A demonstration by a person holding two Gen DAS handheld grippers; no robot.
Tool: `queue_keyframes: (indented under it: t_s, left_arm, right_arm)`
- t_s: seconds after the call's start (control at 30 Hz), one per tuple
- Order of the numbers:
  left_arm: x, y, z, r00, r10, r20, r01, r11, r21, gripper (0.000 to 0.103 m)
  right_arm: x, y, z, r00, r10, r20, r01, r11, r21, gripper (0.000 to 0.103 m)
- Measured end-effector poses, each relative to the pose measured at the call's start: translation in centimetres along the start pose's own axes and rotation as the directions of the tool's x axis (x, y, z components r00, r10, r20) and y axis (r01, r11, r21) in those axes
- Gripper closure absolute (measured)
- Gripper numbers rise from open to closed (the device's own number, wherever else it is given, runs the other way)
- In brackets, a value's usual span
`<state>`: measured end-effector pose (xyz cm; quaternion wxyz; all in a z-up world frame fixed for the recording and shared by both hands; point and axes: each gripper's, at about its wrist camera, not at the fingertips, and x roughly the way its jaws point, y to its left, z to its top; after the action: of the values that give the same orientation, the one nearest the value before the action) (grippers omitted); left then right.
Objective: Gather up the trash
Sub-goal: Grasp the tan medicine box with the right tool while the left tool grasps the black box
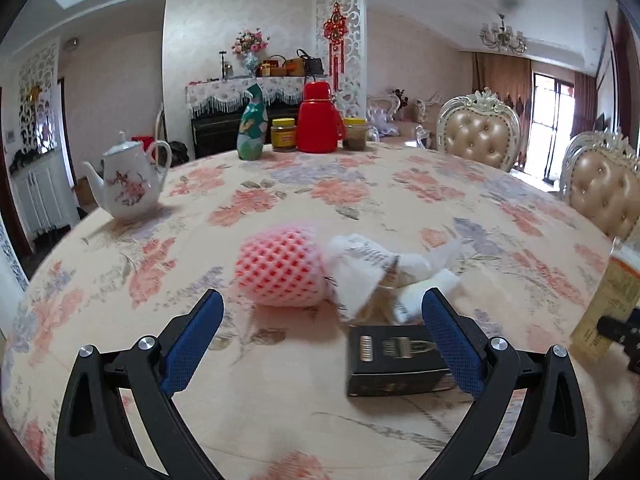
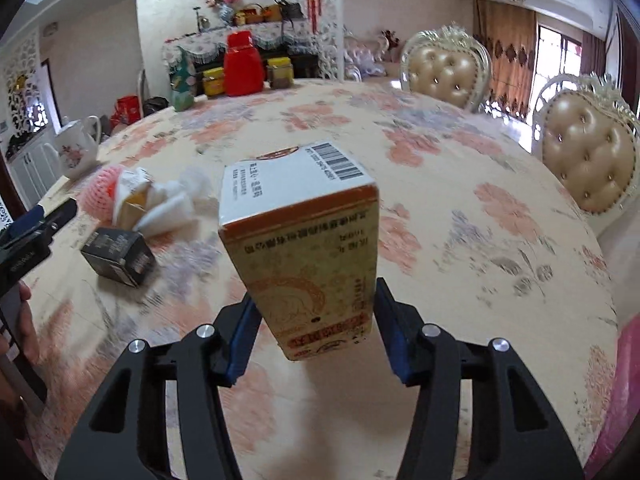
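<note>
Right wrist: blue-padded tool (image 2: 316,344) clamps rectangular cardboard box (image 2: 304,248).

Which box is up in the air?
The yellow box, pinched in the right claw above the table. The black box lies on the tablecloth beside the crumpled paper.

We hold two matching tools. Our left claw (image 1: 322,312) has two black fingers, each a broad angled arm with an elongated cut-out window near its base. Each side carries two round silver screw heads at the pivots. The inner faces wear blue pads (image 1: 194,344) with a fine mesh or dimpled texture. Our right claw (image 2: 312,340) is built the same: black moulded arms with window cut-outs, silver screw heads on the joints, blue pads (image 2: 390,340) on the inner faces. In the right wrist view our left tool's black body shows small pale lettering, too blurred to read.
</note>
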<state>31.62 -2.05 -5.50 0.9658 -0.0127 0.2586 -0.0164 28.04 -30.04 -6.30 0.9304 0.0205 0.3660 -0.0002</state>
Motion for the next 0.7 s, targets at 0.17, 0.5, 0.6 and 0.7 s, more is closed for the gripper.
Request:
queue_keyframes:
  t_s: [0.17, 0.5, 0.6, 0.7]
  left_arm:
    - [-0.3, -1.2, 0.0, 0.996, -0.049, -0.075, 0.045, 0.997, -0.061, 0.008]
    - [-0.6, -4.4, -2.3, 0.981, -0.027, -0.194, 0.017, 0.998, -0.054, 0.008]
    - [0.2, -5.7, -2.5, 0.977, -0.012, -0.211, 0.004, 0.999, -0.038, 0.008]
    - [1.3, -6.6, -2.2, 0.978, 0.031, -0.207, -0.037, 0.999, -0.025, 0.008]
  right_arm:
    - [1.3, -1.4, -0.4, 1.0, 0.011, -0.029, -0.01, 0.999, 0.032, 0.049]
    - [2.3, -1.6, -0.2, 0.998, 0.051, -0.024, -0.049, 0.996, 0.071, 0.05]
    - [2.3, -1.7, -0.2, 0.998, 0.056, -0.023, -0.054, 0.995, 0.078, 0.05]
    - [2.3, -1.7, -0.1, 0.998, 0.053, -0.023, -0.051, 0.996, 0.074, 0.05]
